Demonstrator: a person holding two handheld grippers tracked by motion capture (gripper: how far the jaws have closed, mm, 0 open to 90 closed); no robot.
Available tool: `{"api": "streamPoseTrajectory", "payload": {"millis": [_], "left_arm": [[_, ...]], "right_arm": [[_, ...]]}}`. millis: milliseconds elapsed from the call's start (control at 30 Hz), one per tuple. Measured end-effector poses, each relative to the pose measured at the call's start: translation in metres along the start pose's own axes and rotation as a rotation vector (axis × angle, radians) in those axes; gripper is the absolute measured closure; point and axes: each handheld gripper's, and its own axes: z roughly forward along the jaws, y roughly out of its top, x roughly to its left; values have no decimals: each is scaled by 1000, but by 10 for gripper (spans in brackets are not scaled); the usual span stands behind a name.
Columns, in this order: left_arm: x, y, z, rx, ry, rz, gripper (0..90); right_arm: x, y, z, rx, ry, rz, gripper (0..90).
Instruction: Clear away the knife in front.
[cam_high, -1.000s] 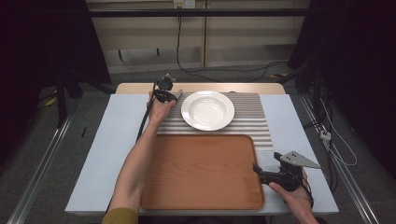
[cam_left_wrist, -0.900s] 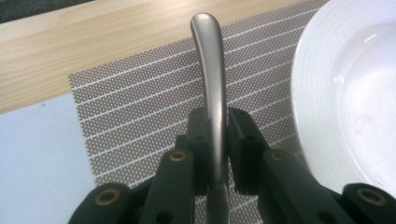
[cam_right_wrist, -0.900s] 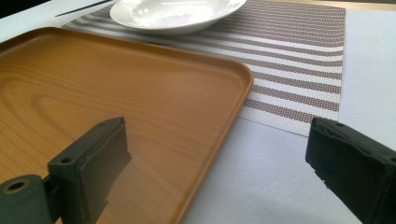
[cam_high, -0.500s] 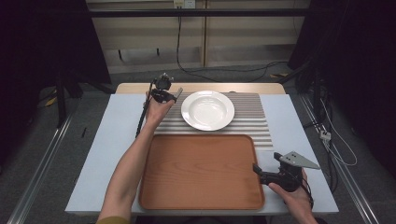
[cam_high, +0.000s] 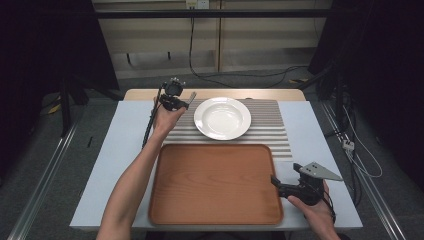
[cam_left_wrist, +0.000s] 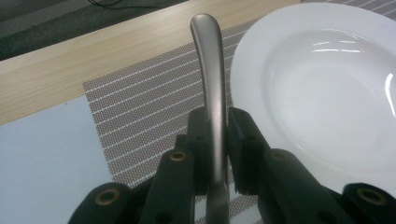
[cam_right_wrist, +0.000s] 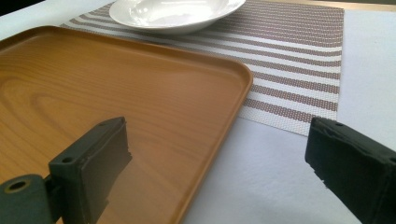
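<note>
I am holding a metal utensil handle (cam_left_wrist: 211, 79) tight between the two black jaws of my left gripper (cam_high: 174, 100), at the far left of the table, just beside the left rim of the white plate (cam_high: 222, 118). I cannot tell if it is a spoon or a fork, because its working end is hidden under my jaws. The long axis of the handle is running along my jaws and away from me, with the rounded tip pointing past the striped placemat (cam_high: 272, 127) toward the far wooden edge. The plate is lying to the right of this handle, so my left hand is much nearer to it than my right. My right gripper (cam_high: 292, 187) is waiting wide open and empty at the right edge of the wooden tray (cam_high: 215, 182), one jaw over the tray, the other over the pale blue table cover (cam_high: 115, 150). The handle is smooth, brushed and slightly curved; the plate is glossy and shallow; the mat is woven and rough; the tray is showing a fine wood grain and rounded corners
</note>
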Motion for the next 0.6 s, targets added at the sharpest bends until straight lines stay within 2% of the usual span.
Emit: {"api": "streamPoseTrajectory", "payload": {"millis": [233, 267, 367, 433, 600], "left_arm": [[-9, -6, -21, -30, -19, 30, 800], [-11, -6, -23, -39, -26, 23, 800], [-15, -8, -30, -36, -27, 38, 800], [-17, -11, -35, -39, -52, 40, 800], [-22, -18, -43, -43, -69, 53, 800]], "right_arm": [[1, 0, 0, -1, -3, -3, 61], [1, 0, 0, -1, -3, -2, 61], [1, 0, 0, 0, -4, -3, 61], [1, 0, 0, -2, -3, 1, 61], [1, 0, 0, -2, -1, 2, 61]]}}
